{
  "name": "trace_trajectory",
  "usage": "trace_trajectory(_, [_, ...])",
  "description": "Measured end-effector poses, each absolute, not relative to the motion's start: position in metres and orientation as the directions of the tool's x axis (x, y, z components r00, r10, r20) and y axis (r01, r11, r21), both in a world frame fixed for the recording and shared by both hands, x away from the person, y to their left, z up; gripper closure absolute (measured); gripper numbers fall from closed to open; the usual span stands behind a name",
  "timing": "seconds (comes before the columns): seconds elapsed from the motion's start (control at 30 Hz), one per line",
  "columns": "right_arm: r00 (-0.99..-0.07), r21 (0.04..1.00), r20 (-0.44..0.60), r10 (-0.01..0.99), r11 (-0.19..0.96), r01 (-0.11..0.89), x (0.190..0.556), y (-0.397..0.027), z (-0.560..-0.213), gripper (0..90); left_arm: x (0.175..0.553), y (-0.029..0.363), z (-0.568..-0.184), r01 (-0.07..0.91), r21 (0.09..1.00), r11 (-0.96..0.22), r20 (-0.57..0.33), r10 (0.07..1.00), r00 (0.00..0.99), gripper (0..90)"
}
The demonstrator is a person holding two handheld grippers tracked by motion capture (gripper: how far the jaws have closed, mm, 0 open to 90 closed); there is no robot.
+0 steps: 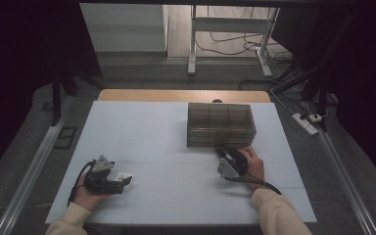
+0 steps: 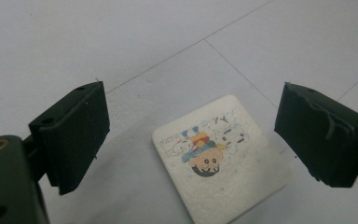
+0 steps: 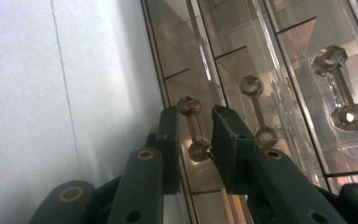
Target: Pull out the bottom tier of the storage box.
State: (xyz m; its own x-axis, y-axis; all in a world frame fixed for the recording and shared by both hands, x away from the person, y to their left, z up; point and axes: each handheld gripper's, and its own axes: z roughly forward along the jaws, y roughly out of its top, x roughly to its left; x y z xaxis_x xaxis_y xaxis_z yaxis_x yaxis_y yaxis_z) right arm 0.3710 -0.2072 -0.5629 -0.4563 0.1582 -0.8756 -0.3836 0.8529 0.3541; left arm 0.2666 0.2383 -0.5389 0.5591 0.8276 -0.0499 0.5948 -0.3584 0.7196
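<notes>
High view looks down over the table [image 1: 176,122]; 2 gripper views sit close.

The drawer box [image 1: 220,125] looks like smoky clear plastic, glossy and mirror-smooth, and its faceted handles [image 3: 194,129] shine like glass. The coaster [image 2: 221,158] is matt, grainy white, with a printed cartoon. The table top [image 1: 152,142] is dull and pale, the grippers' jaws matt black.

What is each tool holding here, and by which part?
The right tool has its jaws around the handle of a drawer in the clear box. The left tool stands open above a picture card, holding nothing.
</notes>
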Motion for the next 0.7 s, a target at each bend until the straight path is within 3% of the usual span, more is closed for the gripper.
trace_trajectory(0.7, [-0.441, 0.327, -0.887, 0.134, 0.858, -0.396, 0.371, -0.2085, -0.5636, 74.3, 0.2664, 0.2385, -0.5387, 0.594, 0.721, -0.358, -0.049, 0.828, 0.558, 10.2])
